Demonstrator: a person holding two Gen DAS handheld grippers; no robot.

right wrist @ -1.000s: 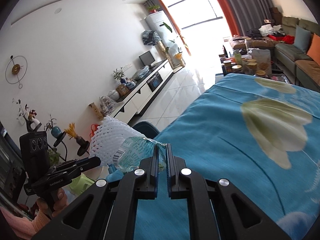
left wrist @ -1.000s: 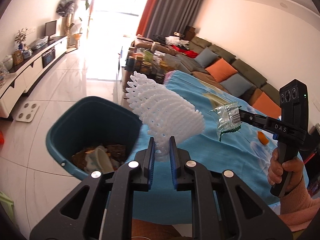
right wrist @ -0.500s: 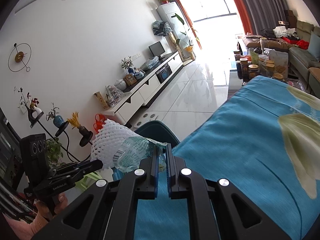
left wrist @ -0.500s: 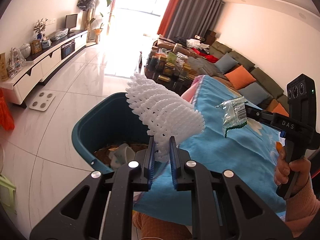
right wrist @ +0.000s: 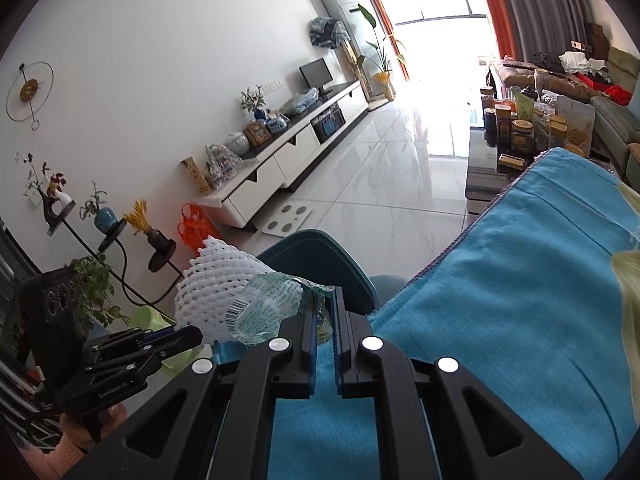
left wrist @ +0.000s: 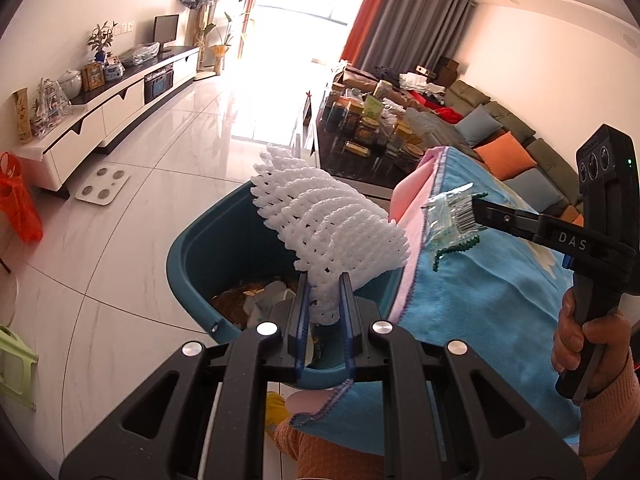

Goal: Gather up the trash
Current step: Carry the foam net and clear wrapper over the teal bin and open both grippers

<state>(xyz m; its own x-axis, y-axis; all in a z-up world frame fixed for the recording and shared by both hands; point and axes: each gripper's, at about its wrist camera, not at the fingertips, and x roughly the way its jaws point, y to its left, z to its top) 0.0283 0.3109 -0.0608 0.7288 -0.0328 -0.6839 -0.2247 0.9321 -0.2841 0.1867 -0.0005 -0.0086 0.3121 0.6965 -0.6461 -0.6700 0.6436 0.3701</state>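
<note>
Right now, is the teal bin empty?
No. The left wrist view shows brown scraps and pale crumpled pieces lying at the bottom of the teal bin.

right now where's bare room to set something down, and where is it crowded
Free: the blue cloth ahead of the right gripper, and the white floor tiles between the TV cabinet and the teal bin. Crowded: the dark coffee table, packed with jars; the bin already holds trash.
</note>
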